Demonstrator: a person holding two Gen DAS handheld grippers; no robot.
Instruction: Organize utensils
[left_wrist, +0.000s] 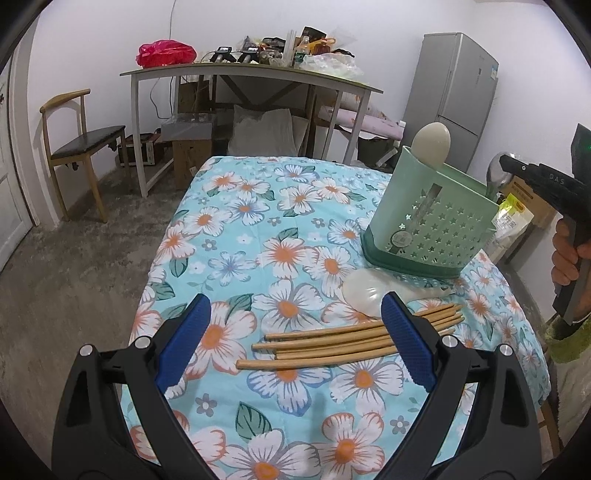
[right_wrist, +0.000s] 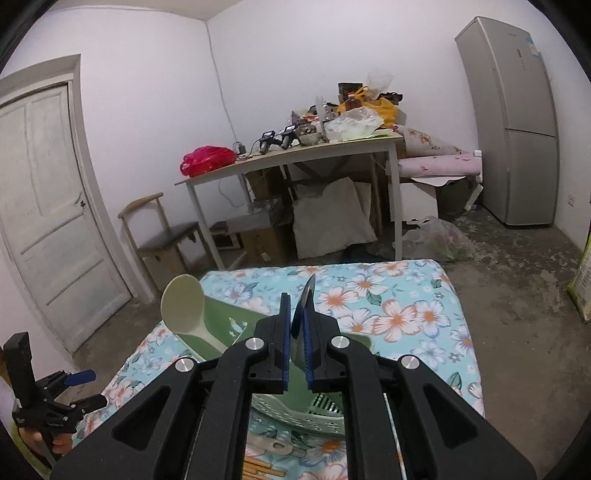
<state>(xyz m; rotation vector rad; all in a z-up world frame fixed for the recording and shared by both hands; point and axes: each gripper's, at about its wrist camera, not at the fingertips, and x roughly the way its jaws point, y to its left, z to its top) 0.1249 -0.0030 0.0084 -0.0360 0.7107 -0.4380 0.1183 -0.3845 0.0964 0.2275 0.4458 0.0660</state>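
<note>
A green utensil holder (left_wrist: 432, 229) stands on the flowered table's right side with a cream rice paddle (left_wrist: 431, 142) upright in it. Several wooden chopsticks (left_wrist: 332, 343) lie near the front edge, and a white spoon (left_wrist: 364, 295) lies between them and the holder. My left gripper (left_wrist: 295, 306) hangs open just above the chopsticks, its pads to either side of them. My right gripper (right_wrist: 295, 299) sits over the holder (right_wrist: 280, 410) with its jaws narrowly apart. A metal spoon (right_wrist: 308, 291) stands between them, leaning on the right pad, with a slit showing at the left pad.
The tablecloth (left_wrist: 258, 240) drops off at the left and far edges. Beyond stand a cluttered desk (left_wrist: 251, 74), a chair (left_wrist: 85, 136) and a grey fridge (left_wrist: 454, 92). A yellow-labelled package (left_wrist: 513, 218) sits behind the holder.
</note>
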